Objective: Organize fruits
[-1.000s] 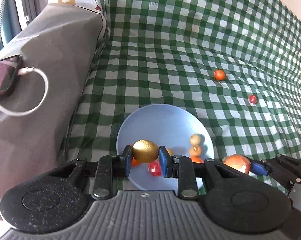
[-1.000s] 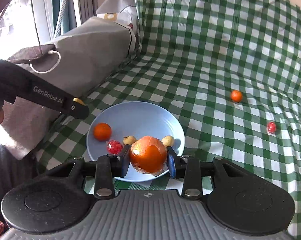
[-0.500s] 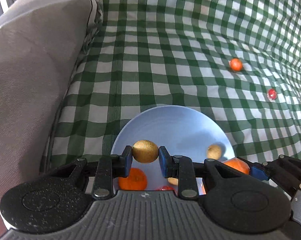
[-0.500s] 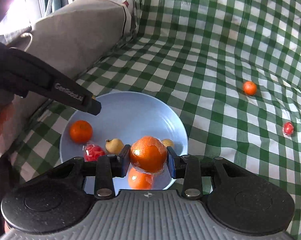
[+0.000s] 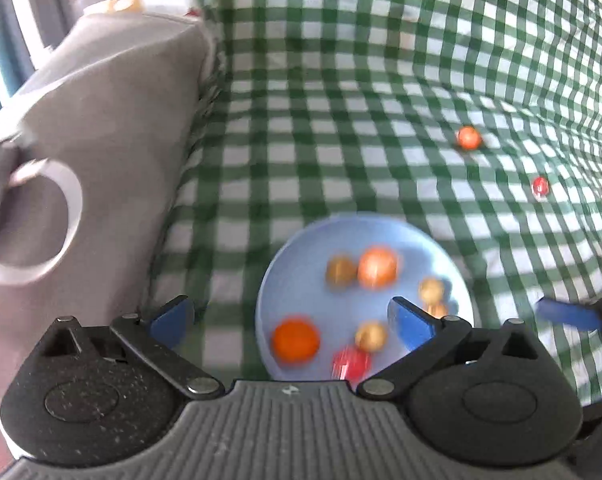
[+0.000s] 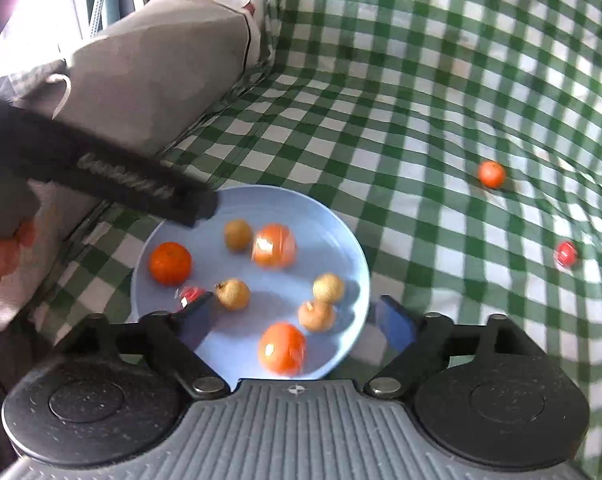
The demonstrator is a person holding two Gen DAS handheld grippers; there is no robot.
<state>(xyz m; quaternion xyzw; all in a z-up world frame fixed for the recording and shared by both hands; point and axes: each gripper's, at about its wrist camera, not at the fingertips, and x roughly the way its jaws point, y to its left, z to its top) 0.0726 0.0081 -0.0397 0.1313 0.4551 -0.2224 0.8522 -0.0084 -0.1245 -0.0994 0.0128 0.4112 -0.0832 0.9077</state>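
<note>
Fruits: we count eight on the blue plate (image 6: pixel 341 224) at lower centre of the right wrist view, and two loose on the checked cloth (image 6: pixel 381 128) at right, a small orange one (image 6: pixel 492 174) and a red one (image 6: pixel 565 254) below it. Both tongs, left gripper (image 5: pixel 291 320) and right gripper (image 6: pixel 297 318), stand wide and empty over the plate. We judge the step as between deliveries; next calls for reaching right to the loose pair.

blue plate (image 6: pixel 341 224): crowded with fruit, bare patch at its far rim. left gripper (image 6: pixel 205 204) overhangs its left edge. grey cushion (image 6: pixel 149 68) walls the left. checked cloth (image 6: pixel 381 120) beyond lies open; small orange (image 6: pixel 491 174) and red fruit (image 6: pixel 565 254) far right.
</note>
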